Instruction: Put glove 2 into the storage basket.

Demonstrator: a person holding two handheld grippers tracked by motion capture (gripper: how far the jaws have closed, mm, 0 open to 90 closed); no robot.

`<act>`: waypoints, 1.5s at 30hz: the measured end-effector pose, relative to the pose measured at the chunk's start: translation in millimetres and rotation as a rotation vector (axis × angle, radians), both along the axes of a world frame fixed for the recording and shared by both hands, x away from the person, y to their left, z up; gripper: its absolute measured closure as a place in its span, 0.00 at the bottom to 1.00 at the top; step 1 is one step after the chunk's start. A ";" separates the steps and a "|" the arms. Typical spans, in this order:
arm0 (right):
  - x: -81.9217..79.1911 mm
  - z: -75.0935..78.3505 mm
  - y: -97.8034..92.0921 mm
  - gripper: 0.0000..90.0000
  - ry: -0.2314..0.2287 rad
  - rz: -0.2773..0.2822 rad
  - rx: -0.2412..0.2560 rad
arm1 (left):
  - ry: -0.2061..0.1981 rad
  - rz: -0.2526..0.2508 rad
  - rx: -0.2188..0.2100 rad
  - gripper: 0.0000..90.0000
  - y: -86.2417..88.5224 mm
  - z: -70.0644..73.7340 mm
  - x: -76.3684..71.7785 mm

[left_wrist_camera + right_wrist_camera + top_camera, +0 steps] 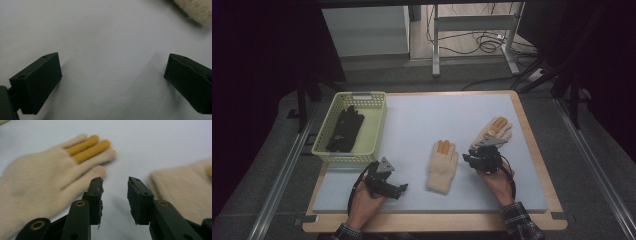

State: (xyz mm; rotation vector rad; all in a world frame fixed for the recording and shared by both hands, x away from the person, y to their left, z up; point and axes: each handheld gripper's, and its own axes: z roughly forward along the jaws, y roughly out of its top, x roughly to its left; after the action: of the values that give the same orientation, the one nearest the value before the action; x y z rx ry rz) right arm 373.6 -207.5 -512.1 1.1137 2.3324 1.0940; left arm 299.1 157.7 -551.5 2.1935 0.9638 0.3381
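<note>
glove, centre (442, 166): cream knit with two orange middle fingers, lying flat on the pale mat, fingers pointing away from the person, cuff toward the near edge.
glove, right (494, 131): same cream knit with orange fingers, lying flat and angling up to the right, its cuff end sitting partly hidden.
spacing: the two gloves are lying near each other, not touching, a strip of bare mat showing between them.

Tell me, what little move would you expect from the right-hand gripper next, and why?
Probably a short move sideways onto one of the two cream gloves, then closing. The right gripper is open over bare mat, between the middle glove and the far glove, gripping neither. A black pair already lies in the yellow basket, so these may follow.
</note>
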 end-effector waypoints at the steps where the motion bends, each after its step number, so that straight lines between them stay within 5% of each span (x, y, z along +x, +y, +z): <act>1: 1.0 0.1 -3.7 0.69 -0.001 -0.010 -0.003 | 0.000 0.000 0.000 0.01 0.0 0.0 0.0; 11: 15.6 10.2 -42.8 0.65 -0.032 -0.122 -0.007 | 0.000 0.000 0.000 0.01 0.0 0.0 0.0; 18: 41.0 12.4 -64.6 0.51 -0.043 -0.201 -0.033 | 0.000 0.000 0.000 0.01 0.1 0.0 0.1; 31: 83.0 -4.9 -65.2 0.36 -0.050 -0.220 -0.105 | -0.001 -0.001 0.001 0.01 0.1 0.0 0.1; 33: 86.1 -8.5 -65.5 0.39 -0.039 -0.223 -0.106 | 0.000 -0.001 0.000 0.01 0.1 0.0 0.1; 38: 82.8 -7.2 -65.3 0.70 -0.003 -0.217 -0.074 | -0.001 -0.001 0.001 0.01 0.1 0.0 0.0; 45: 73.9 0.0 -69.9 0.72 -0.018 -0.205 -0.040 | 0.000 -0.003 0.004 0.01 0.3 0.1 0.1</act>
State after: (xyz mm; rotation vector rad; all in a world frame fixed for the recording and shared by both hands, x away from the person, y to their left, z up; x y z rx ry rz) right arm 447.5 -277.4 -512.1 1.2895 2.1599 0.9745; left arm 299.2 158.1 -551.3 2.1983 0.9602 0.3388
